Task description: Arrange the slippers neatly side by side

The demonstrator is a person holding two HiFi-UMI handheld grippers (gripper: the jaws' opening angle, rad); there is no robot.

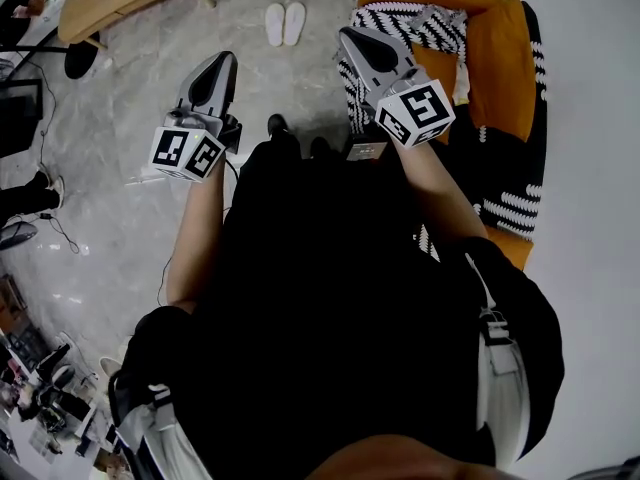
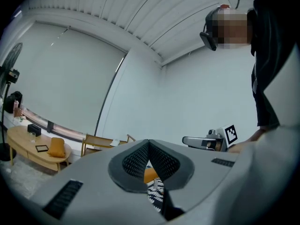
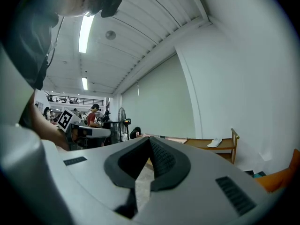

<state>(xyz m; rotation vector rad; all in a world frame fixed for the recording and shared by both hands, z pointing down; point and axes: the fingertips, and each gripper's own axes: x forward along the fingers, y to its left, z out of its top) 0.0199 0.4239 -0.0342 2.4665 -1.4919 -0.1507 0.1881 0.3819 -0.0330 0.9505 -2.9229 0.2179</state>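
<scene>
Your left gripper (image 2: 148, 142): fingers clenched tip to tip, nothing between them. Your right gripper (image 3: 150, 138): same, fingers pressed together and empty. Both point roughly level, held out in front of your body and apart from each other.

In the head view the 2 white slippers (image 1: 284, 23) lie on the grey floor (image 1: 150, 228) ahead of both grippers. They line up with the gap between the 2 sets of fingertips but sit farther out, well apart from either. Neither gripper touches them. The 2 slippers lie parallel, side by side, just about touching along their inner edges.

Right of them, under your right gripper, an orange sofa (image 1: 500, 38) carries a black-and-white patterned blanket (image 1: 400, 23). At top left a wooden desk (image 1: 100, 8) stands well apart from the slippers.

Left gripper view: the orange and the patterned cloth show through the slit below the fingertips. The desk sits at left by the wall with an orange cushion (image 2: 56, 147) on it.

Right gripper view: a fan (image 3: 123, 112) and people at the back. At right is a wooden shelf (image 3: 211, 146) with 1 white item on it, too small to tell what.
</scene>
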